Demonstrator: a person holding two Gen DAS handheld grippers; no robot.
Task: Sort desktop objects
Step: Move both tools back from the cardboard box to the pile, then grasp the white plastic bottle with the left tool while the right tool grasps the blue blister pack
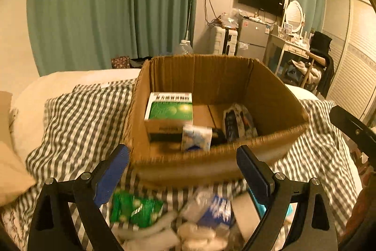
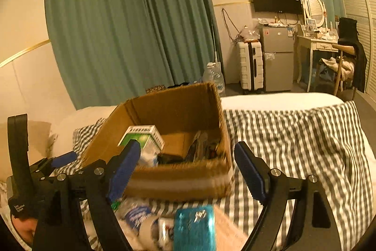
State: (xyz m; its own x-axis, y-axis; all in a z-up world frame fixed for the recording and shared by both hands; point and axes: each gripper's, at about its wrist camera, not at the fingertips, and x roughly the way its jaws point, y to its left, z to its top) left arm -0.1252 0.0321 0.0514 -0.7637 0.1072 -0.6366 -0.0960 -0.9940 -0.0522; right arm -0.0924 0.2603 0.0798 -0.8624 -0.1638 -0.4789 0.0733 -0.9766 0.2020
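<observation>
An open cardboard box stands on a grey-checked cloth and also shows in the right wrist view. It holds a green-and-white carton, a small white-blue pack and a dark wrapped packet. My left gripper is open and empty, in front of the box's near wall. Below it lie a green packet, white-blue packs and other blurred loose items. My right gripper is open and empty, near the box's right front corner, above a teal case.
The checked cloth covers a white bed. A pillow lies at the left. The left gripper's body shows at the left of the right wrist view. Beyond the bed are green curtains, a suitcase, a small fridge and a dressing table.
</observation>
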